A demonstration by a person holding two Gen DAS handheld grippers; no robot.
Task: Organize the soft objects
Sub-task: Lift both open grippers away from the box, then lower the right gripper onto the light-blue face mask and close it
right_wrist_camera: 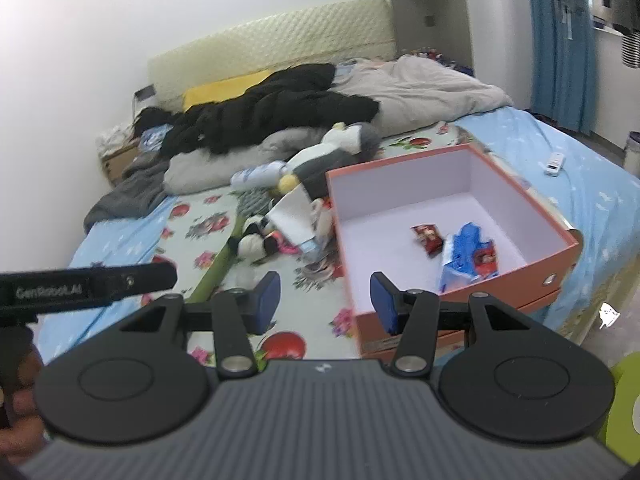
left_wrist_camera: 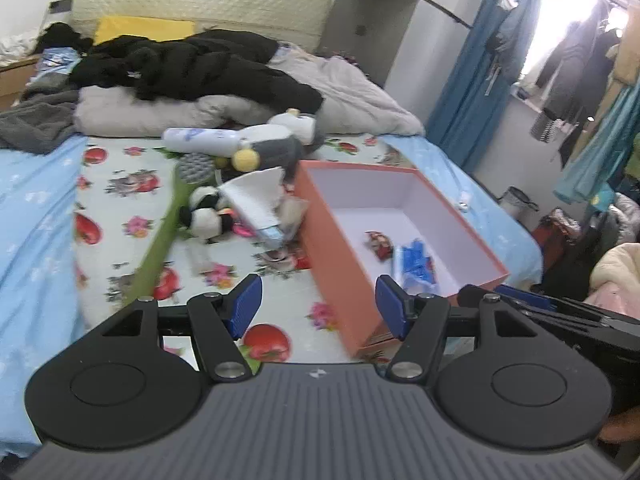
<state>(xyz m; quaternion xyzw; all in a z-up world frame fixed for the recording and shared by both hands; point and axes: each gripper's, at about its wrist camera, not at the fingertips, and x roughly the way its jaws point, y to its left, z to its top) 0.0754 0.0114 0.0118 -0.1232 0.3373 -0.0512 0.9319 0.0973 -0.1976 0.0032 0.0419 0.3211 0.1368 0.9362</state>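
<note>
The bed (left_wrist_camera: 120, 208), spread with a fruit-and-flower sheet, served as the work surface, and its far half was given over to a grey duvet (left_wrist_camera: 352, 96) and a black jacket (left_wrist_camera: 192, 68), heaped back there apparently to leave the near half free for sorting. On that near half sat an orange box (right_wrist_camera: 560, 250) with a white inside, open side up and close to the bed's edge, which seemed the sensible spot for a container meant to be reached from where the person stood; a blue packet (right_wrist_camera: 460, 256) and a small red packet (right_wrist_camera: 427, 237) already lay on its floor. Just beside the box's left wall the soft things were gathered in a loose pile: a grey and white plush toy with a yellow beak (left_wrist_camera: 272, 142), a smaller black-and-white plush (left_wrist_camera: 206, 210), a white bottle (left_wrist_camera: 200, 138), a long green brush (left_wrist_camera: 160, 240) and a crumpled white wrapper (left_wrist_camera: 256, 196), touching and overlapping one another. The left gripper (left_wrist_camera: 318, 306) hung above the sheet near the box's front corner, jaws well apart with nothing between them, likely readied for the pile. The right gripper (right_wrist_camera: 324, 300) hovered alongside, jaws also parted and empty.
</note>
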